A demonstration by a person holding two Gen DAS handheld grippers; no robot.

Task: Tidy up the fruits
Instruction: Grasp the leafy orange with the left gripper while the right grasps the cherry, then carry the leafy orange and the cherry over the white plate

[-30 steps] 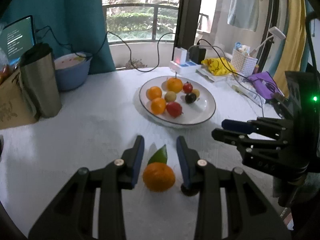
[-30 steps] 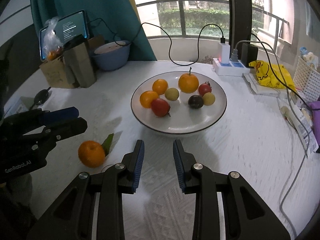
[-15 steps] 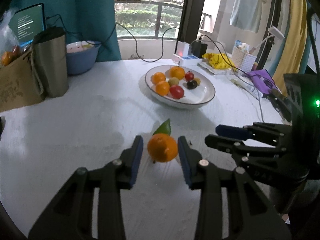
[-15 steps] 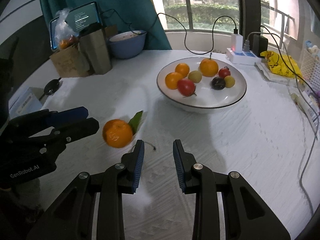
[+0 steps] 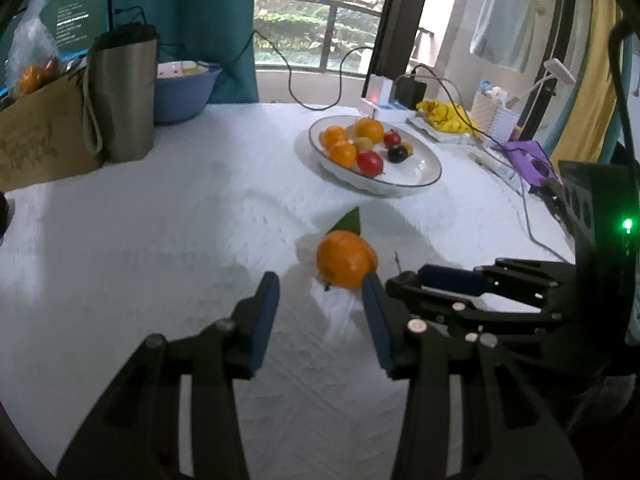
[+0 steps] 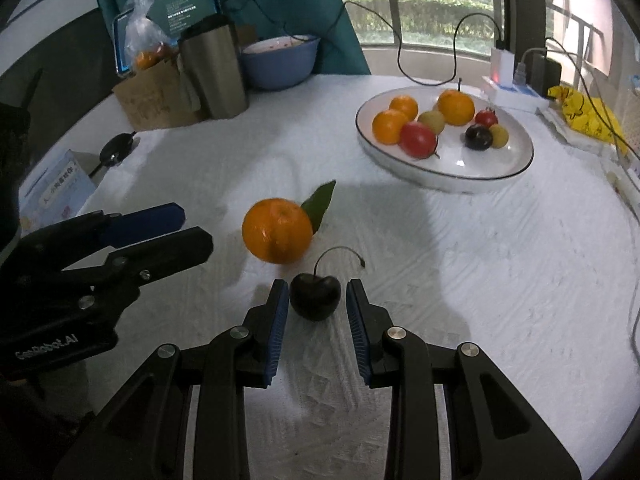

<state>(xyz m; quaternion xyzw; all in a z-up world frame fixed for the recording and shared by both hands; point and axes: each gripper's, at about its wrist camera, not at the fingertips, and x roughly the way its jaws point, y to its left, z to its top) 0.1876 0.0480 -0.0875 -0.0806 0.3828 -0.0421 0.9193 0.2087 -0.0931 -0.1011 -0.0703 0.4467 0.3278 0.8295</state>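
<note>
An orange with a green leaf (image 6: 277,230) lies on the white tablecloth; it also shows in the left wrist view (image 5: 345,258), just ahead of my open left gripper (image 5: 320,294), near its right finger. A dark cherry with a stem (image 6: 315,295) sits between the open fingers of my right gripper (image 6: 317,300), not clamped. A white plate (image 6: 500,166) with several oranges, a red fruit and small fruits stands at the far right; it also shows in the left wrist view (image 5: 420,170). The left gripper (image 6: 188,226) shows open at the left of the right wrist view.
A steel tumbler (image 6: 214,72), a cardboard box (image 6: 154,98), a blue bowl (image 6: 280,60) and a tablet (image 6: 182,8) stand at the back left. A power strip with cables (image 6: 516,88) and a yellow bag (image 6: 584,114) lie back right. A small box (image 6: 56,188) sits at the left edge.
Both grippers have pulled back from the plate. The orange now lies ahead of the left fingers instead of between them. The cherry has come between the right fingers.
</note>
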